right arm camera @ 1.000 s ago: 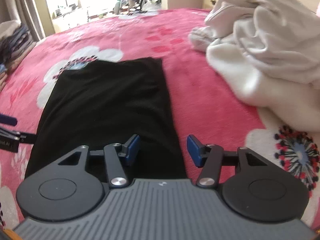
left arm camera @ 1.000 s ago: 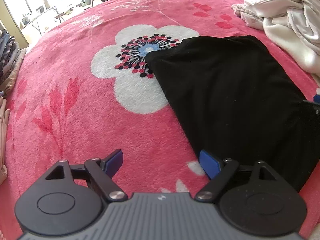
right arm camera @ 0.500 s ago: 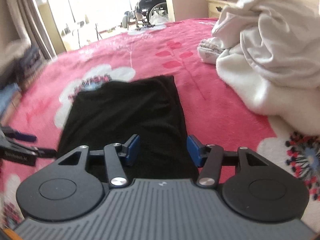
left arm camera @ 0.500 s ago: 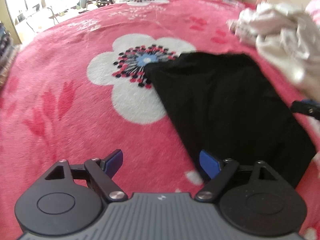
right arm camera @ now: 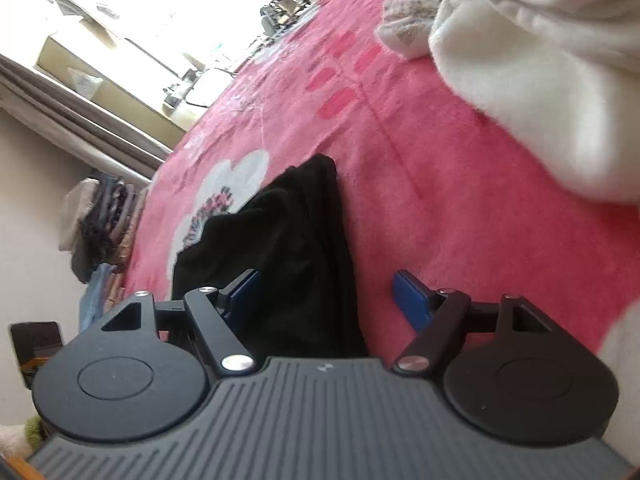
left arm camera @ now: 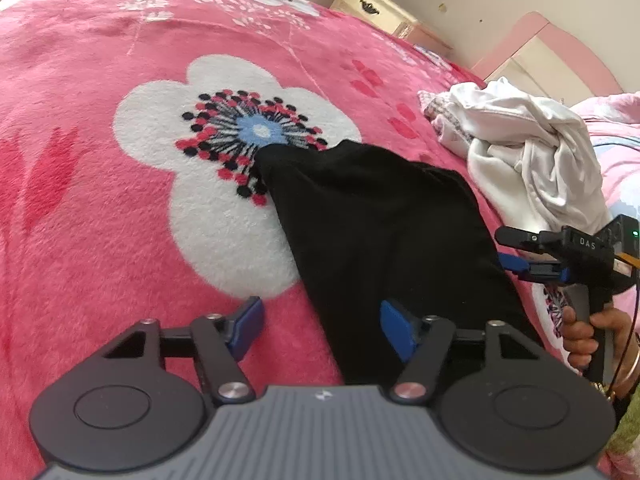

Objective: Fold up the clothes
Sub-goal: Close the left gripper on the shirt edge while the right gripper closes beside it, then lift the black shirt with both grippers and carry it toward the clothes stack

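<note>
Left gripper (left arm camera: 320, 326) wide, empty; black garment (left arm camera: 380, 232) edge between fingers. Right gripper (right arm camera: 325, 294) wide, straddling opposite edge. Risk: closing pinches pink blanket (left arm camera: 100, 208) pile too; uneven lift skews fold.

"DAS" in white letters, on right gripper (left arm camera: 516, 250) body

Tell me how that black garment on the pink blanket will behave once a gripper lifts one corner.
The black garment will probably droop and trail: it lies flat and follows the blanket, with soft ridges along its far end. It looks thin, so likely light. The blanket looks plush, so the cloth will probably drag, not slide, if pushed.
</note>
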`<state>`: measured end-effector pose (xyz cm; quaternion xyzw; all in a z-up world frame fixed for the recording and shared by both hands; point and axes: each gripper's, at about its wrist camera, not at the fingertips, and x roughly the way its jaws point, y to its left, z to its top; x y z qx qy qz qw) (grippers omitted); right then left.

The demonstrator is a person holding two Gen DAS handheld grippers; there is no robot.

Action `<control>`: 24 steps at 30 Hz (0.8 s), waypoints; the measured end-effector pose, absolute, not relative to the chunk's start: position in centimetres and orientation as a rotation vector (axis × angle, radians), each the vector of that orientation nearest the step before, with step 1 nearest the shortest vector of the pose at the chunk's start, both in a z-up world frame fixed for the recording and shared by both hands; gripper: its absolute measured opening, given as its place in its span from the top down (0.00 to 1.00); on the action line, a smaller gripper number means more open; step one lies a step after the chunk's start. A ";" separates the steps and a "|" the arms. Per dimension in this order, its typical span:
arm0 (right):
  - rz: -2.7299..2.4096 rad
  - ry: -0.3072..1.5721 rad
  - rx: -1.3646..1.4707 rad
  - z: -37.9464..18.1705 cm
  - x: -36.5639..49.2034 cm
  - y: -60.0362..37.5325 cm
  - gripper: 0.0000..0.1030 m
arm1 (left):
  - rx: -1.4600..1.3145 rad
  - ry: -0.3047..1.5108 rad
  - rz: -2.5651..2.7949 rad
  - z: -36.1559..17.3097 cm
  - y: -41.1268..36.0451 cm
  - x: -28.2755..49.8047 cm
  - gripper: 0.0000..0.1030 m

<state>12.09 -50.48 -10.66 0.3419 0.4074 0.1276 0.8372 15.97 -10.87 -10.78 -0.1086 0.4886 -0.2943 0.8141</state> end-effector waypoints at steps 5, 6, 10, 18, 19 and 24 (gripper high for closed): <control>0.344 0.881 0.732 -11.4 14.4 -50.5 0.27 | -0.263 1.024 -0.660 -11.5 -11.1 17.7 0.50; 0.358 0.885 0.724 -11.4 15.0 -50.4 0.27 | -0.269 1.021 -0.666 -11.6 -11.2 18.1 0.51; 0.407 0.879 0.726 -11.7 17.0 -50.2 0.27 | -0.291 1.009 -0.688 -12.1 -11.4 19.5 0.67; 0.495 0.842 0.710 -12.1 20.2 -49.3 0.33 | -0.342 1.006 -0.703 -13.1 -12.1 22.1 0.80; 0.501 0.839 0.710 -12.1 20.5 -49.2 0.36 | -0.341 1.002 -0.705 -13.2 -12.2 22.2 0.82; 0.514 0.828 0.692 -12.2 21.2 -48.8 0.70 | -0.332 0.978 -0.698 -13.1 -12.7 22.3 0.90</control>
